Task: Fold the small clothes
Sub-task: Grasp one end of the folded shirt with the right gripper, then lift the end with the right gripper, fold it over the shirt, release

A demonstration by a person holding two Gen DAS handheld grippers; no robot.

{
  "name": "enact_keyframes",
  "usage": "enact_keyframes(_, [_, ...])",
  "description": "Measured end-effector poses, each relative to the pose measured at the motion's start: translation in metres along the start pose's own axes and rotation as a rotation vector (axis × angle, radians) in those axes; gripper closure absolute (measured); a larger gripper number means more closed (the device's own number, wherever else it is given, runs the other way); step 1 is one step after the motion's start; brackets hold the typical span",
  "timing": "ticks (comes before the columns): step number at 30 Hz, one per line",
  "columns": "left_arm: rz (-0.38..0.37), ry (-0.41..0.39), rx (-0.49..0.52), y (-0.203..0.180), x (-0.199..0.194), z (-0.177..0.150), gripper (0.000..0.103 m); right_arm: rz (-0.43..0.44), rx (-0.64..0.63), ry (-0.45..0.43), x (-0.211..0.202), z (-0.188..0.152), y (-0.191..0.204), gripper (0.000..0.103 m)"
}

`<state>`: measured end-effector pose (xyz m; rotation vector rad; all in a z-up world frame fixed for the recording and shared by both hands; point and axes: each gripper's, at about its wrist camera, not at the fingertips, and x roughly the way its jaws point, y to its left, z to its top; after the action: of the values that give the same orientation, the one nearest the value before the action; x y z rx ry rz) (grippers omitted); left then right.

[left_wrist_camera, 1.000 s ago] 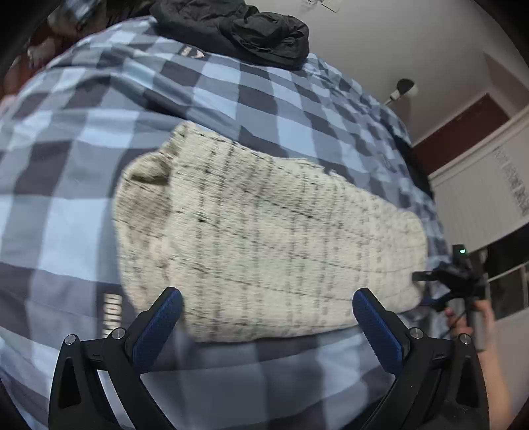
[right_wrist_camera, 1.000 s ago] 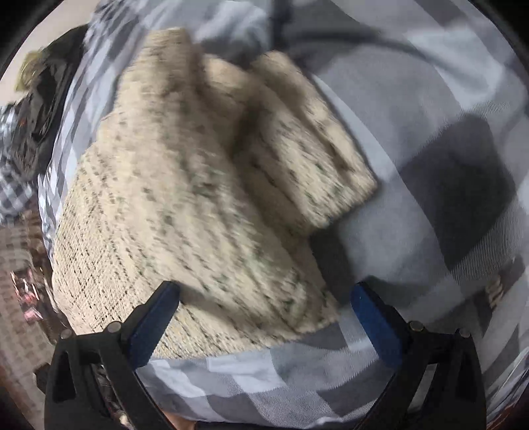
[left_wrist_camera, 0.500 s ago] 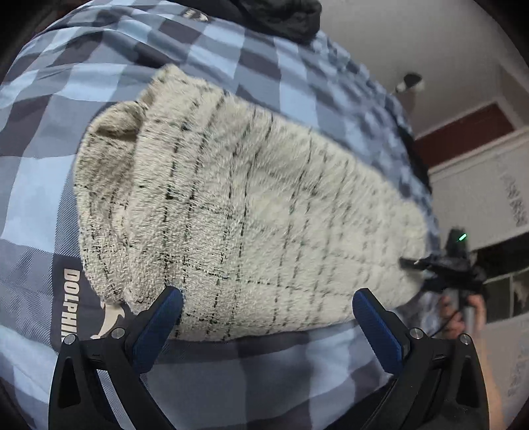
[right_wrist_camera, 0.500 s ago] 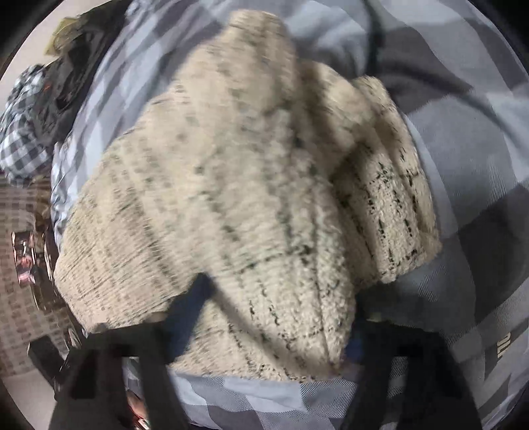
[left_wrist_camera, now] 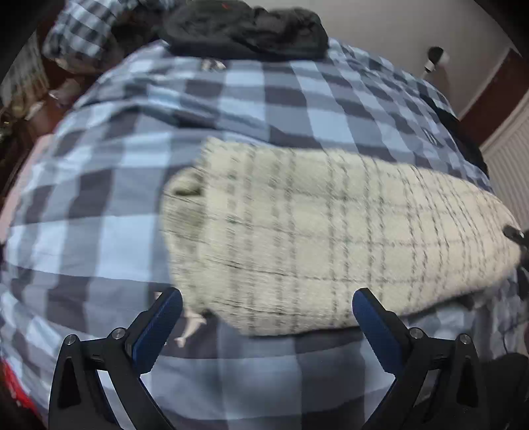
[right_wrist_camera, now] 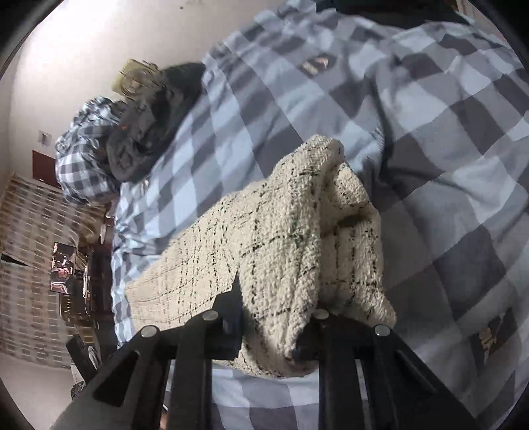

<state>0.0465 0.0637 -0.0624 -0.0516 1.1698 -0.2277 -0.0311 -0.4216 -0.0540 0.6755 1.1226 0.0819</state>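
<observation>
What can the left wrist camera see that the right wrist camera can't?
Only the left wrist view shows the left gripper, jaws wide open and empty, above the near edge of the cream checked garment, plus a small white camera on the wall.

Only the right wrist view shows the right gripper; its jaws have just been closing and now pinch a bunched fold of the garment. It also shows a patterned wall.

Both show the garment, the blue checked duvet and dark clothes heaped at the far end.
</observation>
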Motion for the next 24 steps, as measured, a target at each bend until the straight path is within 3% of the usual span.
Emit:
enact_keyframes(5, [0.061, -0.034, 0.043, -0.002, -0.012, 0.002, 0.000, -0.083, -0.054, -0.015, -0.016, -0.004, 0.009, 0.088])
enact_keyframes(14, [0.054, 0.076, 0.070, -0.016, 0.031, 0.002, 0.000, -0.364, -0.218, -0.060, -0.025, 0.022, 0.066, 0.088])
enact_keyframes(16, [0.060, 0.126, 0.060, -0.012, 0.047, -0.001, 0.000, -0.460, -0.356, -0.097, -0.027, 0.020, 0.111, 0.088])
enact_keyframes(19, [0.069, 0.152, 0.002, 0.005, 0.050, 0.000, 0.000, -0.589, -0.647, -0.182, -0.016, -0.003, 0.215, 0.088])
enact_keyframes(22, [0.051, 0.088, -0.110, 0.036, 0.026, 0.009, 0.000, -0.566, -0.843, -0.187, 0.013, -0.044, 0.295, 0.088])
enact_keyframes(24, [0.078, 0.021, -0.211, 0.068, 0.003, 0.015, 0.000, -0.496, -0.921, -0.147, 0.044, -0.076, 0.334, 0.087])
